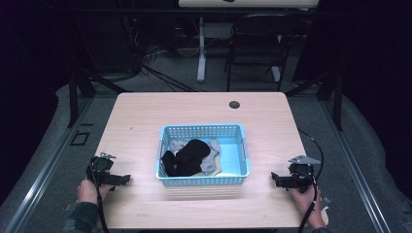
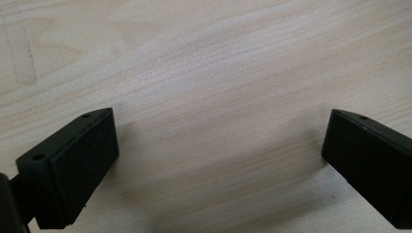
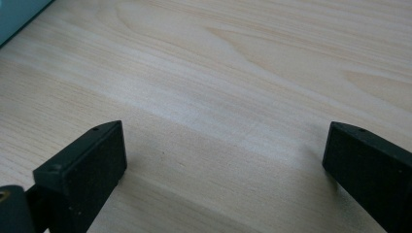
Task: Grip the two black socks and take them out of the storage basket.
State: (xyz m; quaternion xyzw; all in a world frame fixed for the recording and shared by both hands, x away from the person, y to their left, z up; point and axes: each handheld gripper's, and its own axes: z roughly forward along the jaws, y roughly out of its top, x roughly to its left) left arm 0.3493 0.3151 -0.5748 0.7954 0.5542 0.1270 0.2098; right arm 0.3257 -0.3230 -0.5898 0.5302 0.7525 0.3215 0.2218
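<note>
Presently both tongs stand spread wide with nothing between them. Left gripper (image 1: pixel 127 179) and right gripper (image 1: pixel 273 177) rest on the table (image 1: pixel 136 111), flanking the basket (image 1: pixel 203 181) of socks (image 1: pixel 192 155).

Table (image 1: pixel 145 116): pale wood, light beige with a fine streaked grain; one small dark round spot near its far edge. Basket (image 1: pixel 245 150): light blue plastic, walls patterned with a regular grid of small holes. Inside it, a black sock (image 1: pixel 189 154) over grey socks (image 1: pixel 212 160). Left claw (image 1: pixel 127 179) and right claw (image 1: pixel 274 178): both matte black. Floor grey.
</note>
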